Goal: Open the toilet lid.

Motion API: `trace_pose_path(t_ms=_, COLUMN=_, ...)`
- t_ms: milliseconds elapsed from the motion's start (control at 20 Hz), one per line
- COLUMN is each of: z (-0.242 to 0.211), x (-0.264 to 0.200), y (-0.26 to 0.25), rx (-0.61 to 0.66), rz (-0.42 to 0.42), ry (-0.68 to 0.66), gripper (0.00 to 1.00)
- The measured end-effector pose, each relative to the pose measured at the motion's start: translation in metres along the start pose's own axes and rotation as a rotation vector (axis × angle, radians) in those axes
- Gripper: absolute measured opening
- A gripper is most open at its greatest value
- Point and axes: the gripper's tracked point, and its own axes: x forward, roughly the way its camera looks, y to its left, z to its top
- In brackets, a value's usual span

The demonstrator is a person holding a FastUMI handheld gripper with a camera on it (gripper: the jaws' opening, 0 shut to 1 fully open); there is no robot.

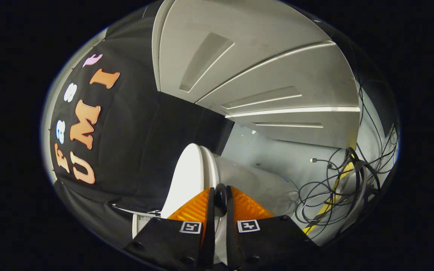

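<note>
White plastic forms the toilet lid (187, 177), which stands edge-on directly ahead of the gripper (220, 197). The two fingers sit close together with only a narrow gap between them, and the rim of the lid runs into that gap; a small dark part is also visible there. Both fingers appear to press on the lid's edge. Just beside the lid, on the other side of the fingers, lies the rounded pale body of the toilet (254, 180). Beyond it, a tangle of dark cables (337, 188) with one yellow strip rests on the pale floor. White panelled doors (262, 75) stand further back, next to the black cloth wall (138, 143).
</note>
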Motion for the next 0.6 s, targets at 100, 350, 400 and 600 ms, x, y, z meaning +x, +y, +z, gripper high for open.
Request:
trace_pose_path(t_ms=100, z=-0.0009, x=-0.0018, y=0.0001, rx=-0.007, rz=0.012, ry=0.002, gripper=0.1)
trace_pose_path(t_ms=350, z=0.0004, x=-0.0034, y=-0.0014, rx=0.062, rz=0.006, ry=0.011, gripper=0.08)
trace_pose_path(t_ms=400, z=-0.0002, x=-0.0027, y=-0.0031, rx=0.061, rz=0.004, ry=0.012, gripper=0.08)
trace_pose_path(t_ms=600, z=-0.0002, x=-0.0014, y=-0.0023, rx=0.069, rz=0.009, ry=0.017, gripper=0.08)
